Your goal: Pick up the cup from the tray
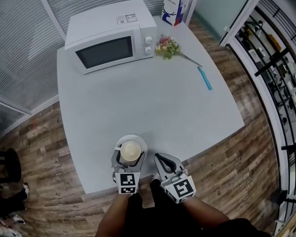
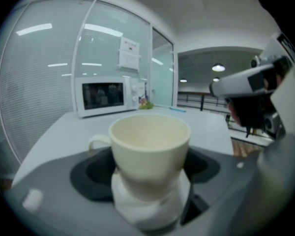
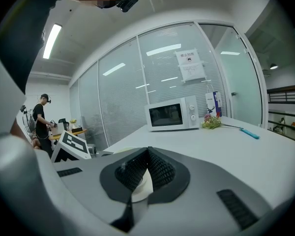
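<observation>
A cream cup [image 1: 130,151] with a handle on its left sits between the jaws of my left gripper [image 1: 129,158], which is shut on it. Under the cup is a small white round tray [image 1: 139,140] near the table's front edge. Whether the cup touches the tray I cannot tell. In the left gripper view the cup [image 2: 150,146] fills the middle, with a white shape below it. My right gripper [image 1: 161,159] hangs just right of the tray with its ribbed pads [image 3: 157,170] pressed together and nothing between them. A sliver of the tray [image 3: 142,187] shows behind them.
A white microwave [image 1: 111,38] stands at the table's back left. Beside it lie a small flower bunch [image 1: 168,47], a blue pen [image 1: 204,78] and a paper bag [image 1: 173,6]. Black shelving [image 1: 281,83] lines the right side. A person [image 3: 41,119] stands far off behind glass.
</observation>
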`<state>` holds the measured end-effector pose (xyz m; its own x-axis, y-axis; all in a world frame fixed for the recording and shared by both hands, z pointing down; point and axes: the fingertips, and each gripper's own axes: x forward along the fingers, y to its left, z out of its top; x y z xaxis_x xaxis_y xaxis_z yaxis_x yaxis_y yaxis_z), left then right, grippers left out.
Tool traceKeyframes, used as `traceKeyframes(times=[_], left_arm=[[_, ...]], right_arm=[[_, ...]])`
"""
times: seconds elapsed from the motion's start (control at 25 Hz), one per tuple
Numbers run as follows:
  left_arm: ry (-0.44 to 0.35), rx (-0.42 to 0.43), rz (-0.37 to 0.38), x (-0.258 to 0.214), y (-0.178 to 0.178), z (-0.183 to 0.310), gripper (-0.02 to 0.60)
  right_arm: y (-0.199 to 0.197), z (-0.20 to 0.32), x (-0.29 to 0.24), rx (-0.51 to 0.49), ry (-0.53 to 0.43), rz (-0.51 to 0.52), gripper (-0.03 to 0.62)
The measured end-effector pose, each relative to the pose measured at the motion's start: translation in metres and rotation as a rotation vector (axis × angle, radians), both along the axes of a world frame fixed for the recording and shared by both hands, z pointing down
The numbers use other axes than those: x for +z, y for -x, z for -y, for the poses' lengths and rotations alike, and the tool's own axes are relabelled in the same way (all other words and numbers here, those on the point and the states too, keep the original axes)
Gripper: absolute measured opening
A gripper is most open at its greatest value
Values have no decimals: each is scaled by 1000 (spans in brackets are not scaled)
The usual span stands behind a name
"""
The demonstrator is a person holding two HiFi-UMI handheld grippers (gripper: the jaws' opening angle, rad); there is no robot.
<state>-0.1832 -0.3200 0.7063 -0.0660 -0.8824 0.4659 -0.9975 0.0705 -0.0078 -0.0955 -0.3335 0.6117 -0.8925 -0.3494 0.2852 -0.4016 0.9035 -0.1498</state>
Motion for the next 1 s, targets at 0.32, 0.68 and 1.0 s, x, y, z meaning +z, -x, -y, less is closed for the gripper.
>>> traceKeyframes(times=[0.32, 0.68, 1.0], left_arm=[[-78, 19, 7, -54, 5, -4, 422], [-171, 48, 37, -120, 6, -13, 422], [-243, 57, 72, -171, 12, -10, 422]], right_arm=[[12, -3, -27, 11, -50, 35, -11], [20, -1, -70, 22, -151, 86, -11], [34, 0, -120, 10, -241, 160, -10]])
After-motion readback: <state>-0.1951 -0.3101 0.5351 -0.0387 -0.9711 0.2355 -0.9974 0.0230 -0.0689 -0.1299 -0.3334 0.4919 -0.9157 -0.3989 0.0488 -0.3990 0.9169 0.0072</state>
